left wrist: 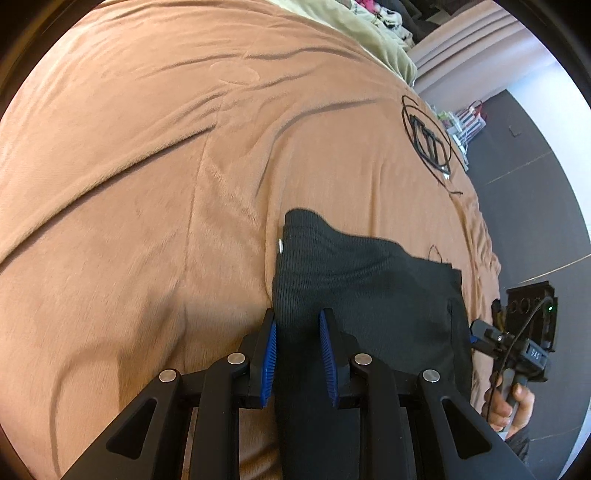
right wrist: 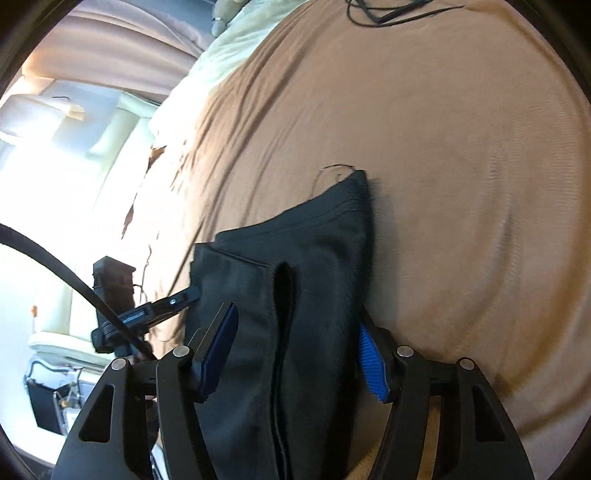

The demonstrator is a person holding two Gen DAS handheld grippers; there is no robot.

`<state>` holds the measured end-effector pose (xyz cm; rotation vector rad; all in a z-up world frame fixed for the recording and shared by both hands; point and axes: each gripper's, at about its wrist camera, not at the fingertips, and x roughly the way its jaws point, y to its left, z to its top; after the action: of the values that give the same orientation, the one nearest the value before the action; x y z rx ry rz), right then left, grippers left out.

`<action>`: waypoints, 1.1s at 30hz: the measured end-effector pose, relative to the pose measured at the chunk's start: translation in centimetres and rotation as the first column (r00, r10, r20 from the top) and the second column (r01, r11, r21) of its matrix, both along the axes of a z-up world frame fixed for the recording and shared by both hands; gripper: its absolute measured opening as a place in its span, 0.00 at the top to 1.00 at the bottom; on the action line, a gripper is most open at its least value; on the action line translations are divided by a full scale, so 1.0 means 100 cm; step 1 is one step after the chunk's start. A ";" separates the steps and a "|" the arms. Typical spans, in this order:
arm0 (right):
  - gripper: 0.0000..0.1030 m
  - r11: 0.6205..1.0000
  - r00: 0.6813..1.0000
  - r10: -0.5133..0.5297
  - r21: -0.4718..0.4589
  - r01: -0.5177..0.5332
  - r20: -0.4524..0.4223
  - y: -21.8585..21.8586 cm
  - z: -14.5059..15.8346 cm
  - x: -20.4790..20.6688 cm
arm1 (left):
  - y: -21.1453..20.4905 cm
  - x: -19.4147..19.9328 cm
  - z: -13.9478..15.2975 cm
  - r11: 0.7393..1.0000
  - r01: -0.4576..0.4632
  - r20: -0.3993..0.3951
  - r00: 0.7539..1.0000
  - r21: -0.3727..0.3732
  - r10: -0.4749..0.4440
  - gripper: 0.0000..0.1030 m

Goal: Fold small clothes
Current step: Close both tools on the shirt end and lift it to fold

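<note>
Left gripper [left wrist: 298,354] points steeply down at the bed, jaws narrow, blue ribbed pads [left wrist: 270,363] pressed on a bunched ribbed edge of the black garment [left wrist: 354,280]; cloth runs from between the pads out onto the brown blanket [left wrist: 147,166], so this one is clenched on the garment. Right gripper [right wrist: 295,349] also angles down, jaws set wider; a thick folded section of the same garment [right wrist: 295,258] fills the gap, but the left pad looks clear of the cloth while the right pad's [right wrist: 373,363] contact is hidden by the fabric, so I cannot tell whether it grips. In the left wrist view the right gripper shows at the garment's right edge with a hand [left wrist: 515,406] wrapped around its handle; the handle block carries small lettering that reads roughly "DAS", blurred. In the right wrist view the left gripper [right wrist: 177,301] shows at the garment's left edge. Garment lies partly on the blanket, near side lifted between the two grippers; a white tag [left wrist: 280,245] shows at its left edge. Count: one black garment, two grippers, one visible hand, one brown blanket, one pale green blanket [left wrist: 369,33] at the far end, one tangle of black cord [left wrist: 428,140] lying apart from the garment.
</note>
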<state>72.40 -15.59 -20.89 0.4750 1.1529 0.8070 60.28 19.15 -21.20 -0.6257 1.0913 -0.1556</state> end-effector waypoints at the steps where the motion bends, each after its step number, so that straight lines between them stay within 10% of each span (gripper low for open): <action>1: 0.42 1.000 1.000 0.005 0.002 -0.005 0.003 0.000 -0.001 0.004 | 0.001 0.001 -0.001 1.000 -0.002 0.003 1.000 -0.006 0.002 0.77; 14: 0.90 0.984 0.992 0.111 -0.145 -0.100 0.068 0.034 -0.005 0.022 | 0.003 0.017 0.002 1.000 -0.018 0.044 0.999 -0.002 0.018 0.90; 33: 0.93 0.979 0.945 0.090 -0.203 -0.026 0.314 0.007 0.115 -0.065 | -0.014 -0.040 0.126 1.000 0.007 0.228 0.974 -0.001 -0.006 0.91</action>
<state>65.88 -14.86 -9.34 0.1367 0.9324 0.7791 56.29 17.75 -8.63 -0.5900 0.8714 -0.2284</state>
